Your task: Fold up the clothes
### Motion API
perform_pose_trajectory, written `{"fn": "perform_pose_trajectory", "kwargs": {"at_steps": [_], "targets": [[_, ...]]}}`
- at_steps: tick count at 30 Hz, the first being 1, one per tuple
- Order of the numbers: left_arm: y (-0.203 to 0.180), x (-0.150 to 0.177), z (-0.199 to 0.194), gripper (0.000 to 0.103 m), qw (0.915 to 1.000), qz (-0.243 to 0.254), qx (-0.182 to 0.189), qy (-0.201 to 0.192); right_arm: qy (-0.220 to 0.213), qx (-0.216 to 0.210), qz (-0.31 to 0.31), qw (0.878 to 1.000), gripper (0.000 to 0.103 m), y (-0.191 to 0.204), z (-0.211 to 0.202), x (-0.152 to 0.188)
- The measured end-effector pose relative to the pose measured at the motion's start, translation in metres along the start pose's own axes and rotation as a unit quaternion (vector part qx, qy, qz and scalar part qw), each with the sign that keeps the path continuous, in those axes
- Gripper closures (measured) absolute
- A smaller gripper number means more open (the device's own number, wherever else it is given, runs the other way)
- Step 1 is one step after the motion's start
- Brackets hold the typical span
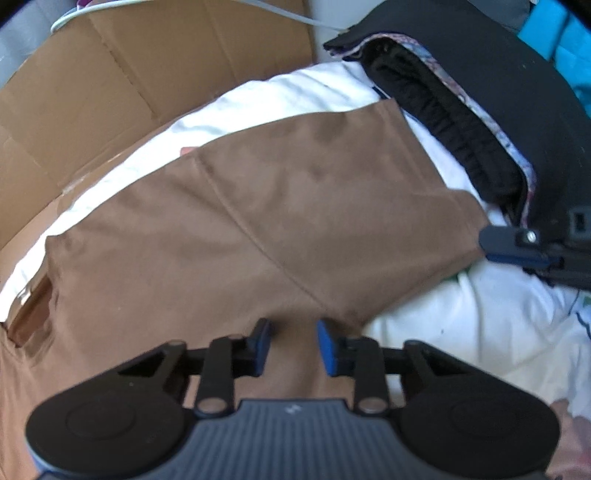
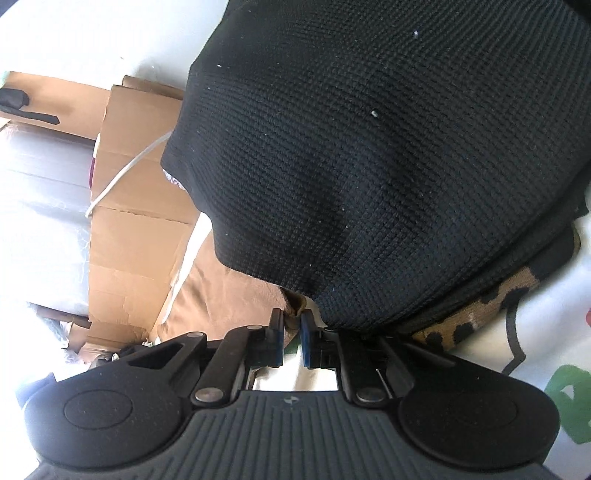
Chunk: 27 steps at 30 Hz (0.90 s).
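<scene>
A brown garment [image 1: 258, 206] lies spread flat on a white sheet [image 1: 461, 332], a seam running across it. My left gripper [image 1: 294, 345] stands over its near edge, pointing steeply down. Its jaws are a little apart, with brown cloth showing in the gap and no clear pinch. My right gripper [image 1: 487, 246] is at the garment's right corner. In the right wrist view the right gripper [image 2: 291, 336] is shut on a tuft of the brown garment [image 2: 221, 295]. A black knit garment [image 2: 369, 166] hangs close over it.
A black clothes pile [image 1: 517, 92] with a patterned edge lies at the right of the sheet. A leopard-print cloth [image 2: 461, 325] lies under it. Cardboard boxes [image 1: 129, 81] line the far left, with a white cable [image 1: 288, 14] across them. Turquoise fabric [image 1: 569, 44] shows at the far right.
</scene>
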<state>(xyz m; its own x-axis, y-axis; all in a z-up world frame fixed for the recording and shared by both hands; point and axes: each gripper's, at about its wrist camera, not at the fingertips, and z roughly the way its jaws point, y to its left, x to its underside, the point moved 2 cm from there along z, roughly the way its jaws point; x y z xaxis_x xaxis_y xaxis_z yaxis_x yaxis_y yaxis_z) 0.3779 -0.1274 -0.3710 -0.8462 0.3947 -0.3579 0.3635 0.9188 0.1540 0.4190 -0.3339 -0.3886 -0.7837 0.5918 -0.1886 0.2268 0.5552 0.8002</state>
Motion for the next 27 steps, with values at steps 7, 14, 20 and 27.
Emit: {"fn": "perform_pose_trajectory", "kwargs": {"at_steps": [7, 14, 20, 27], "targets": [[-0.012, 0.007, 0.006, 0.098, 1.0000, -0.004, 0.002, 0.000, -0.003, 0.016, -0.012, 1.000, 0.082, 0.003, 0.012, -0.009], [-0.011, 0.004, 0.003, 0.102, 0.9997, 0.001, 0.024, 0.005, -0.041, 0.054, -0.005, 0.998, 0.098, -0.003, -0.001, -0.027], [-0.003, -0.013, -0.008, 0.098, 0.9989, -0.016, 0.041, -0.019, -0.038, 0.032, -0.008, 0.999, 0.097, -0.006, -0.016, -0.035], [-0.021, -0.046, 0.004, 0.098, 0.9983, 0.015, 0.049, -0.026, -0.015, 0.014, -0.046, 0.999, 0.096, 0.005, -0.008, -0.040]]}}
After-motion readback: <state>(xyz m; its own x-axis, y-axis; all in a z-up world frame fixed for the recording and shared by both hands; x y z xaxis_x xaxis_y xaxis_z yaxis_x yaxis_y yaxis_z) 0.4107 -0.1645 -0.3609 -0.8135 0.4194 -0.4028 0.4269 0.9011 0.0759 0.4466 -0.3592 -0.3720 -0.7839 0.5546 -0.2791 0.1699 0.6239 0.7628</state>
